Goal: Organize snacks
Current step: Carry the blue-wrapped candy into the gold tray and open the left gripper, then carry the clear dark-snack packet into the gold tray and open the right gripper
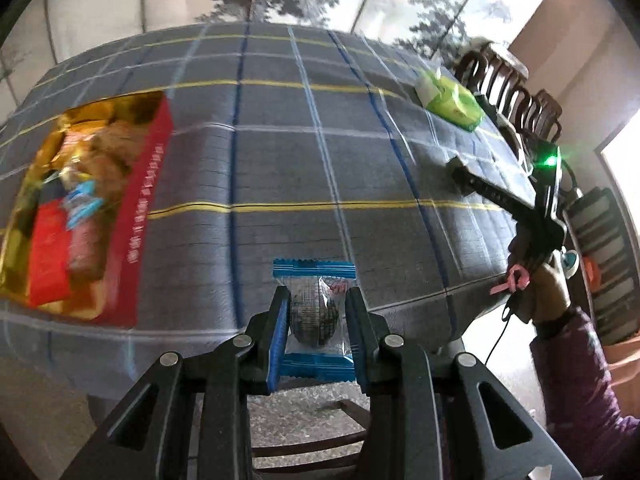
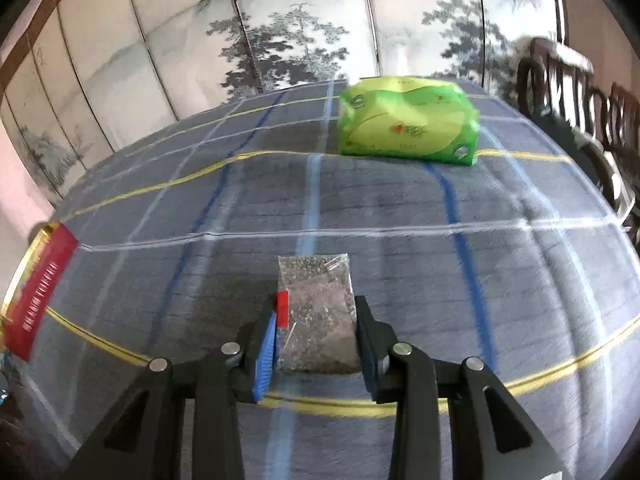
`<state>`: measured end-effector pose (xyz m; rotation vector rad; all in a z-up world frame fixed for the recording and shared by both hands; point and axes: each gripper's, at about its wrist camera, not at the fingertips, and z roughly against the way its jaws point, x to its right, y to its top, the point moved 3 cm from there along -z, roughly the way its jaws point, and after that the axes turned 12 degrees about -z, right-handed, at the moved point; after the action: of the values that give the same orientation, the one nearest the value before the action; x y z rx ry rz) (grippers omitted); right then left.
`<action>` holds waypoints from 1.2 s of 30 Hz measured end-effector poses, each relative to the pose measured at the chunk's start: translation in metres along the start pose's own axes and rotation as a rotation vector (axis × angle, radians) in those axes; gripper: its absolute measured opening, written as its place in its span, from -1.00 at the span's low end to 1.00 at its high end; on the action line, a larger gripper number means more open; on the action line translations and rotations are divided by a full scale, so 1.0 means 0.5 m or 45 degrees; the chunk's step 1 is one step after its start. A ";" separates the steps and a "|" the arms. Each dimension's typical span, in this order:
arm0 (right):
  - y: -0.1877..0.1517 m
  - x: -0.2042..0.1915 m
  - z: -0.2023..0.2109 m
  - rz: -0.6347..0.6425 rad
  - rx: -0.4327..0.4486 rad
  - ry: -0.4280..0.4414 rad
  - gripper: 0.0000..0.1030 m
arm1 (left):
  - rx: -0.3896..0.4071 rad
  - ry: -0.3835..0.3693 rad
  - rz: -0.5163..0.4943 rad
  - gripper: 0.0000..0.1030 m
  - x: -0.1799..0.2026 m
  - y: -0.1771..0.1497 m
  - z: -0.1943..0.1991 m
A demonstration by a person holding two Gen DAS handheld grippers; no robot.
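Observation:
My left gripper (image 1: 316, 300) is shut on a small snack in a blue-edged clear wrapper (image 1: 314, 312), held over the near edge of the table. A red box with a gold lining (image 1: 144, 200) lies at the left, several wrapped snacks inside it. In the right wrist view my right gripper (image 2: 316, 312) is shut on a clear packet of grey-brown snack with a red tab (image 2: 318, 312), just above the checked tablecloth (image 2: 400, 248). The red box's end (image 2: 38, 288) shows at that view's far left. The right gripper's arm (image 1: 520, 208) appears at the right of the left wrist view, held by a hand (image 1: 550, 288).
A green tissue pack (image 2: 408, 120) sits at the far side of the table, also seen as the green pack (image 1: 450, 100). Dark wooden chairs (image 1: 508, 92) stand along the right edge. A painted folding screen (image 2: 280, 40) stands behind the table. A chair seat (image 1: 312, 432) lies below the near edge.

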<state>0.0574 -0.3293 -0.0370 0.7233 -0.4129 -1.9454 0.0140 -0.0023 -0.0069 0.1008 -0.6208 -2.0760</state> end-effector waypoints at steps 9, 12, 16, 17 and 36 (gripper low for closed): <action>-0.069 -0.209 0.027 0.060 -0.023 0.246 -0.31 | 0.108 0.119 0.121 -0.52 -0.104 -0.038 0.099; -0.094 -0.260 0.031 0.090 -0.052 0.304 -0.31 | 0.127 0.142 0.169 -0.52 -0.145 -0.053 0.121; -0.117 -0.309 0.046 0.136 -0.071 0.345 -0.31 | 0.139 0.172 0.236 -0.52 -0.201 -0.068 0.140; -0.121 -0.313 0.053 0.140 -0.069 0.350 -0.31 | 0.141 0.173 0.247 -0.52 -0.209 -0.069 0.141; -0.126 -0.356 0.088 0.163 -0.075 0.395 -0.31 | 0.147 0.186 0.278 -0.56 -0.297 -0.037 0.143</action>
<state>0.0469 -0.1433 0.0163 0.9203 -0.2050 -1.6838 0.0612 0.1543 0.0219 0.2385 -0.6327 -1.8043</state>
